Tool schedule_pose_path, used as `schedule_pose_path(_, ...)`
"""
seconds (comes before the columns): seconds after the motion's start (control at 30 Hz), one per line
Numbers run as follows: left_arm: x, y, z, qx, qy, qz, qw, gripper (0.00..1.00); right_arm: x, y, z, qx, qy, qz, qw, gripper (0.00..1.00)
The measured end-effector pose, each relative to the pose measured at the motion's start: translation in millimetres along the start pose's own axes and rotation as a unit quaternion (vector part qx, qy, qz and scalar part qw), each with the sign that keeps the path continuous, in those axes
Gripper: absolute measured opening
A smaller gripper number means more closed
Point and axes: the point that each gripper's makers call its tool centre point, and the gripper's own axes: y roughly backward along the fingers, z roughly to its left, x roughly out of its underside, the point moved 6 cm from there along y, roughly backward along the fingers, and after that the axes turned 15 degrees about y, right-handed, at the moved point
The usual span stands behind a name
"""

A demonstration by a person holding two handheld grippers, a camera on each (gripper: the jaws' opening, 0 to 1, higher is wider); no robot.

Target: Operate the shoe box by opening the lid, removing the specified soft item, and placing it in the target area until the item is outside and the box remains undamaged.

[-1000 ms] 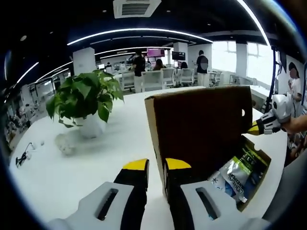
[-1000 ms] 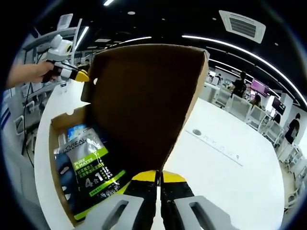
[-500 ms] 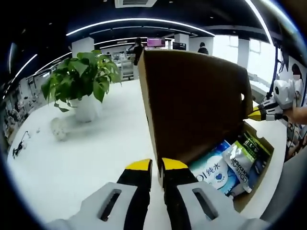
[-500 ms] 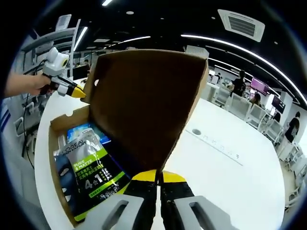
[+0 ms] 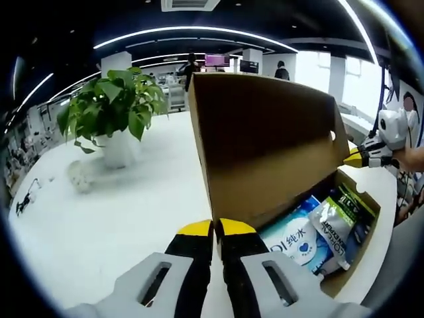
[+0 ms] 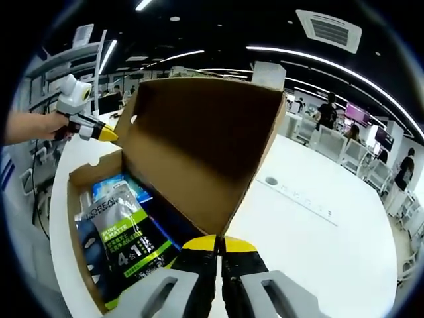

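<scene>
The shoe box sits on the white counter with its lid raised nearly upright. The left tongs pinch one lid corner, jaws nearly together. The right tongs grip the opposite corner of the lid, jaws likewise narrow. Inside the shoe box lie a blue wipes pack and a green-and-grey pouch. A potted plant stands well apart on the counter.
</scene>
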Motion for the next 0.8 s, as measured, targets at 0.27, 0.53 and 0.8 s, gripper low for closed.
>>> schedule_pose_path(0.27,-1.1,-2,0.2,-0.004,0.009,-0.002,0.9999,0.01,-0.1,-2,-1,0.000,-0.014,-0.001,0.9999,0.00)
schedule_pose_path(0.53,-2.7,-7,2.6,-0.006,0.013,0.000,0.9999,0.01,-0.7,-4,-3,0.001,-0.018,0.001,0.9998,0.00)
schedule_pose_path(0.8,-5.2,-12,3.8,-0.007,0.006,0.005,0.9999,0.01,-1.8,-6,-5,0.002,-0.024,0.001,0.9997,0.00)
